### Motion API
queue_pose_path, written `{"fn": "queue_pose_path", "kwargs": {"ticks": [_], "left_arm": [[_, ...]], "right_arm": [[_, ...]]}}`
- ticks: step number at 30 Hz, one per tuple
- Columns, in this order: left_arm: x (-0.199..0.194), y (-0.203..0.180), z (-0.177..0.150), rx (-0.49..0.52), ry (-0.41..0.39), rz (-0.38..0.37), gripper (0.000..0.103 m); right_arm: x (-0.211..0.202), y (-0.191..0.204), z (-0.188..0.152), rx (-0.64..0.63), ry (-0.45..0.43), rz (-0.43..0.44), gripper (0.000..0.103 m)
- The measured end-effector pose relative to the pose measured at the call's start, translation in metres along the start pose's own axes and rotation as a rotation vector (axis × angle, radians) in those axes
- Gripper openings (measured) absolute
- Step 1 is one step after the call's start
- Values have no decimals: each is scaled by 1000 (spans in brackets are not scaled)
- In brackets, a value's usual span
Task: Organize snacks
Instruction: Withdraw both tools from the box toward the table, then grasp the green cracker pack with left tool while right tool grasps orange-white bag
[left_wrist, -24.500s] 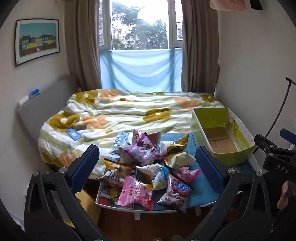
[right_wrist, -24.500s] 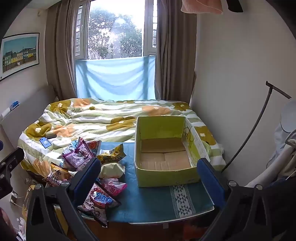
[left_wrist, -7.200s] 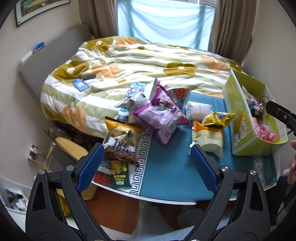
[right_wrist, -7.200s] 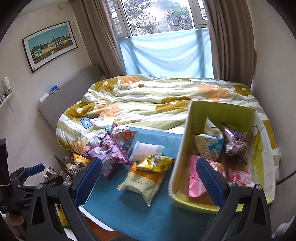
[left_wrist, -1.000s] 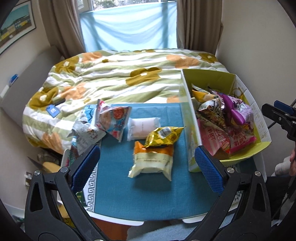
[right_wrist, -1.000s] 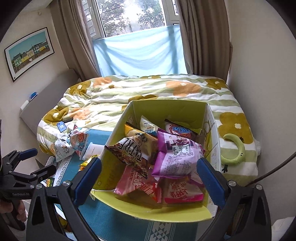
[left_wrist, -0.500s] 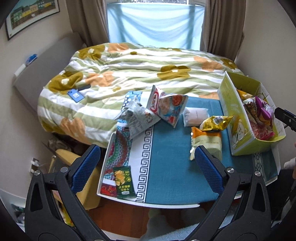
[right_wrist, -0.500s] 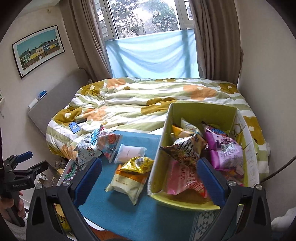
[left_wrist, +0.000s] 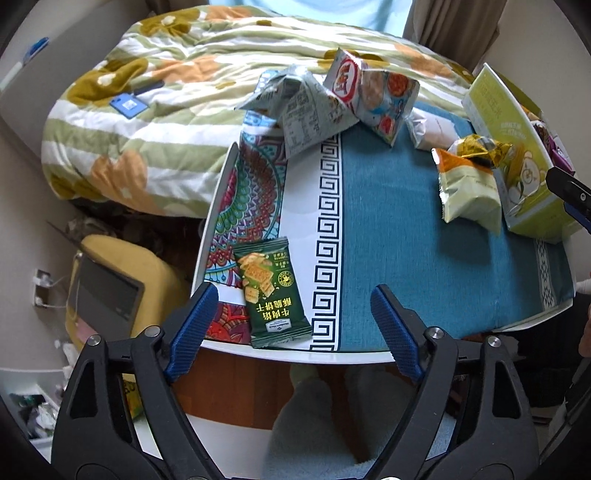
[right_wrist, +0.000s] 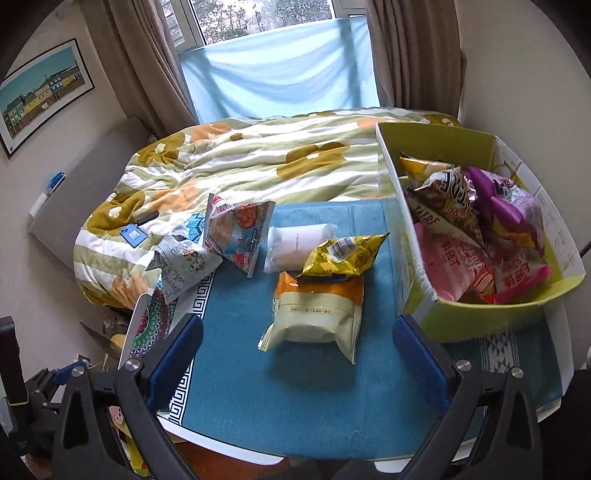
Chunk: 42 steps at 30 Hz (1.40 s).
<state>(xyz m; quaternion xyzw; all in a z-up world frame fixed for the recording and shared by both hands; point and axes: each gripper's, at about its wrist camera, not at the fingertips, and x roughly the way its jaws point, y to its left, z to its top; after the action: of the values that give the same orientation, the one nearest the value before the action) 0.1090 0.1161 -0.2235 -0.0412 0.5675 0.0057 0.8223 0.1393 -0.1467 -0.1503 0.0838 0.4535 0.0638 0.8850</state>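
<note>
While I looked down through the left wrist camera, the left gripper hung over the near left corner of the table, its jaws having just been closing and standing at a middling gap. The dark green cracker packet lay flat at that corner, its near end between the blue pads, which were not pressing on it. Only this view showed that packet; the right wrist camera cut it off.

From the right wrist camera I saw the right gripper with fingers spread wide and empty, above the teal cloth. Just ahead of them lay the orange-and-cream packet, with the gold bag resting on its far end and a white wrapped roll behind. Two crumpled bags, one grey and one with red circles, sat at the far left edge against the flowered quilt.

That view alone looked into the yellow-green box at the right edge, crammed with pink, purple and brown bags; the left camera caught mostly its outer wall, so I could not quite tell its contents there.
</note>
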Motion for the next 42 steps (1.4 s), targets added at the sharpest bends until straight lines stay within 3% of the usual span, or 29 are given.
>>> {"fn": "queue_pose_path", "kwargs": {"ticks": [5, 7, 11, 13, 17, 18, 21, 32, 42], "left_arm": [[29, 3, -7, -40, 4, 15, 81], [40, 3, -10, -53, 3, 27, 74], [58, 2, -13, -51, 22, 57, 72], [65, 3, -14, -58, 35, 64, 61], [71, 3, -16, -61, 39, 62, 55], [72, 3, -16, -63, 43, 64, 47], [73, 1, -15, -60, 44, 66, 44], [83, -13, 9, -14, 34, 58, 43], [89, -21, 21, -5, 43, 55, 42]], "right_arm": [[30, 13, -15, -48, 6, -55, 102], [43, 16, -19, -65, -2, -74, 102], [69, 14, -22, -64, -8, -87, 102], [79, 13, -22, -64, -8, -94, 102], [96, 10, -25, -67, 3, -98, 102], [99, 10, -26, -66, 9, -101, 102], [107, 8, -26, -46, 17, -106, 102], [135, 2, -17, -11, 58, -146, 102], [152, 1, -14, -72, 92, -185, 102]]}}
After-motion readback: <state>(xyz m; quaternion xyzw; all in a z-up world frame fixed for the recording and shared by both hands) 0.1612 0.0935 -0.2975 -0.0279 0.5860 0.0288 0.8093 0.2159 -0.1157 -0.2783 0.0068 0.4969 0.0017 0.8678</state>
